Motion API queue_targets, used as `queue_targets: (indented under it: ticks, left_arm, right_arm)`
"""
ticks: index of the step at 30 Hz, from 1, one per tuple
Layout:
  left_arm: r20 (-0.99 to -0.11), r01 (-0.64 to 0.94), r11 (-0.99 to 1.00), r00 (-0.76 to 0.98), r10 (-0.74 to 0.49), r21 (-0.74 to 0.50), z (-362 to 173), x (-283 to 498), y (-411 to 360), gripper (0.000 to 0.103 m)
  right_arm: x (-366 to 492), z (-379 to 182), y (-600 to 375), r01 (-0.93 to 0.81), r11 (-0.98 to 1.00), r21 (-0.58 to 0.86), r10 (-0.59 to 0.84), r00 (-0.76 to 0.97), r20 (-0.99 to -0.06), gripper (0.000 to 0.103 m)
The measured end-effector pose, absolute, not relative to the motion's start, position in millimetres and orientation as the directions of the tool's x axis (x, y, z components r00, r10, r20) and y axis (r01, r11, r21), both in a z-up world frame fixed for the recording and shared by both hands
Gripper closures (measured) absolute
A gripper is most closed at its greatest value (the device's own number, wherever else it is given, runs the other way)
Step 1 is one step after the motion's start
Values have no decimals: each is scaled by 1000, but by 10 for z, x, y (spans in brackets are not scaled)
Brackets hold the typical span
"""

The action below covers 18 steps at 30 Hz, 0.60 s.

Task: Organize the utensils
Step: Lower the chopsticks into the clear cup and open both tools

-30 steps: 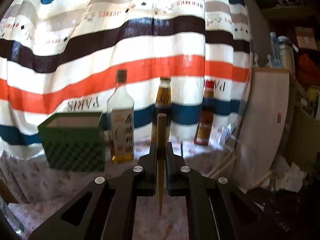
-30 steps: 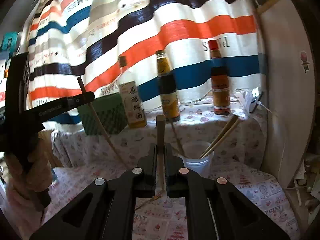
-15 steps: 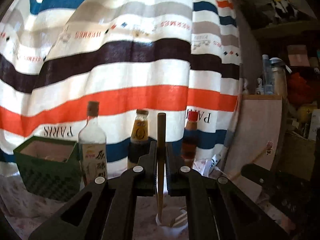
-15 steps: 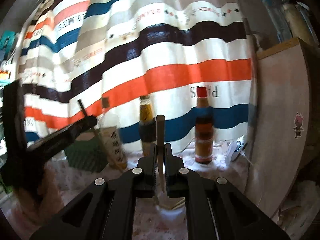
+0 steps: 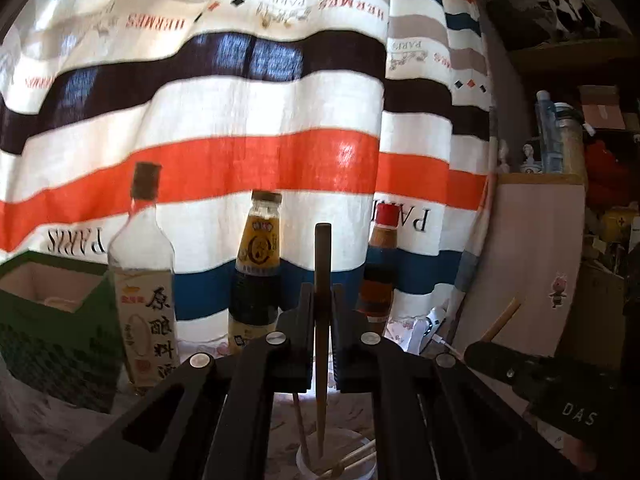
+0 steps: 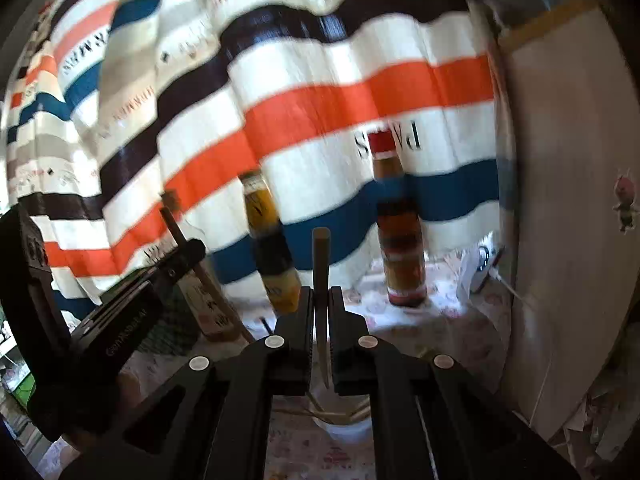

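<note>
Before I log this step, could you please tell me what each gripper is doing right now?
Left gripper: closed on a chopstick.
Right gripper: closed on a pale chopstick.

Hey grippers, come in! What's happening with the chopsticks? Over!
Left gripper shut on a chopstick, tip inside the white cup. Right gripper shut on another chopstick, above the cup. Chopsticks already inside; bottles behind, clear.

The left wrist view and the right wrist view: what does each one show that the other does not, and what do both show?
Only the left wrist view shows the open top of the green box and a penguin toy on a shelf. Only the right wrist view shows the left tongs from outside, gripping a chopstick. Both show the striped curtain, the red-capped bottle and the white cup below.
</note>
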<state>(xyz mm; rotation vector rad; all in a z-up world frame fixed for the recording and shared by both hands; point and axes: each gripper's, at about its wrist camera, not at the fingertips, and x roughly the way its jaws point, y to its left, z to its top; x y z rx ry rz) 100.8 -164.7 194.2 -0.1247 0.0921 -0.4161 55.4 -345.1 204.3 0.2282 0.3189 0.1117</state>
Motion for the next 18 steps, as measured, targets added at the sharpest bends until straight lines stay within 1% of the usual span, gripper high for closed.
queue_targets:
  ticks: [6,8,14,16,18]
  left_arm:
    - [-126,395,907,902,-412,-144,1581,1235,-1733,97]
    - [-151,403,906,895,-419,-130,1511,1286,-1771,97]
    - [-196,403,911,890,-412,-82,1413,1304,-1852,96]
    - [-223,356,933,906,-360,-59,1379,1332,-1874,95]
    - [-258,349,935,900,-351,-55,1314,1401,-1874,95]
  right_arm:
    - [913,1789,-3593,-18,956,291,152,883,-445,95]
    - [990,1718,-3640,33,956,291,117,868,-483,95]
    - [1088,1623,-3651,22,958,286,134,846,-516,95]
    - [1128,1588,-3632,22,962,273,132,838,-530,95]
    - [1181,1540,-3625,23,961,276,137,826,-546,95]
